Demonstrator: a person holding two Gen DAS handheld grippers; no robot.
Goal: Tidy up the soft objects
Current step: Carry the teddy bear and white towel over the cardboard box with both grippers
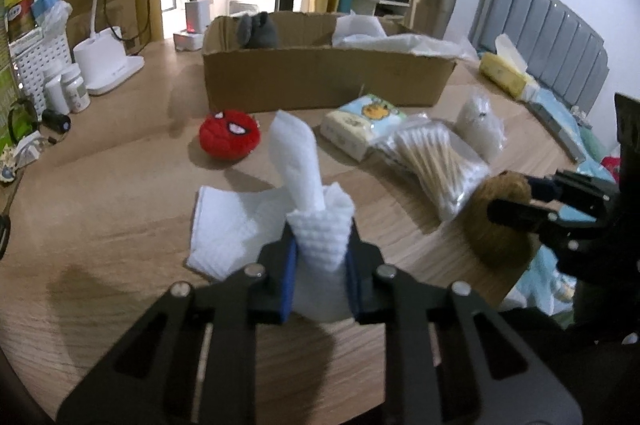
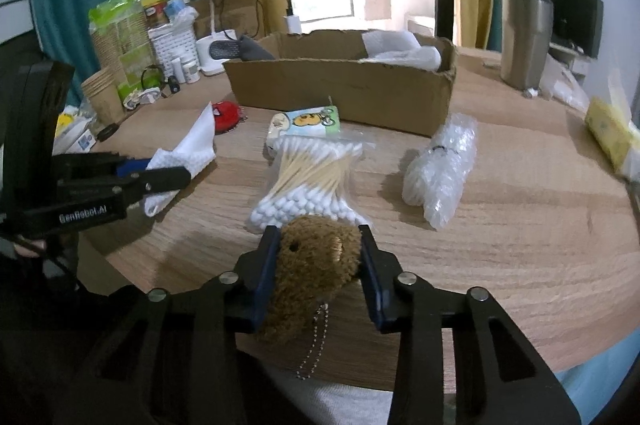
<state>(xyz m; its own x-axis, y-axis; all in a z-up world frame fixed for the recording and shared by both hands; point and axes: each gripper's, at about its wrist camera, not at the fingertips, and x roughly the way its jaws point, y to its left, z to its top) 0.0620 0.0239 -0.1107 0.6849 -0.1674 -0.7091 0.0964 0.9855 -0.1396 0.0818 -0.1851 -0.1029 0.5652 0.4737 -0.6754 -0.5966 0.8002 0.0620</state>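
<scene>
Left wrist: tissue [image 1: 320, 225] between pads (clamped), left gripper [image 1: 321, 247].

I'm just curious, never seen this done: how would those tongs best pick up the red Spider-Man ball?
Probably from straight above, closing across the middle of the red Spider-Man plush. It is a round, squashy ball lying free on the wooden table, with open space around it, so the sides are reachable. Both tongs are full just now.

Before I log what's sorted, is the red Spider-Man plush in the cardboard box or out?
Out. The red Spider-Man plush lies on the wooden table, in front of the cardboard box, near its left corner.
</scene>
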